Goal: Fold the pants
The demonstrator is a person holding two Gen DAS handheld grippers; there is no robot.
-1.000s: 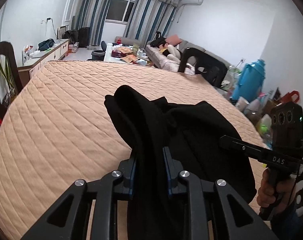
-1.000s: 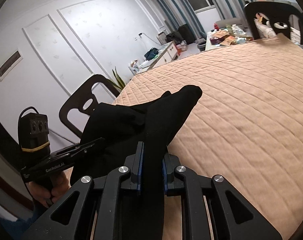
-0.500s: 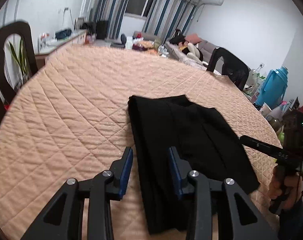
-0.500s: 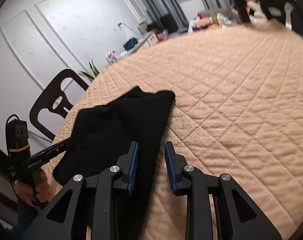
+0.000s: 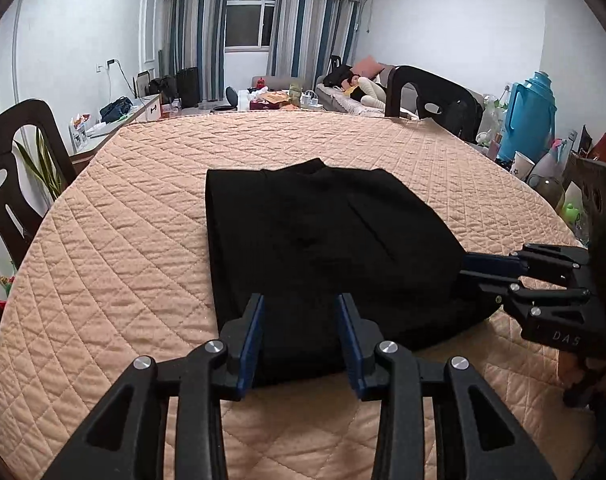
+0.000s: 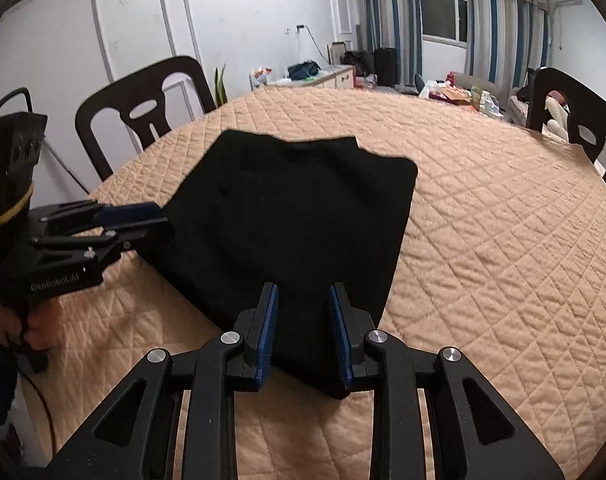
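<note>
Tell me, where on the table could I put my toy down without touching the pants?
The black pants lie flat on the near part of the quilted table. Free patches: the wide stretch beyond the pants up to the far rim, the strip between the pants and the dark chair, and the big side toward the other chair. It is crowded along the pants' near edge.

Pants (image 5: pixel 311 240): black, plain fabric, folded into a flat, roughly rectangular stack; lies on the peach quilted table cover (image 5: pixel 123 240), near its front edge, far hem slightly uneven.
</note>
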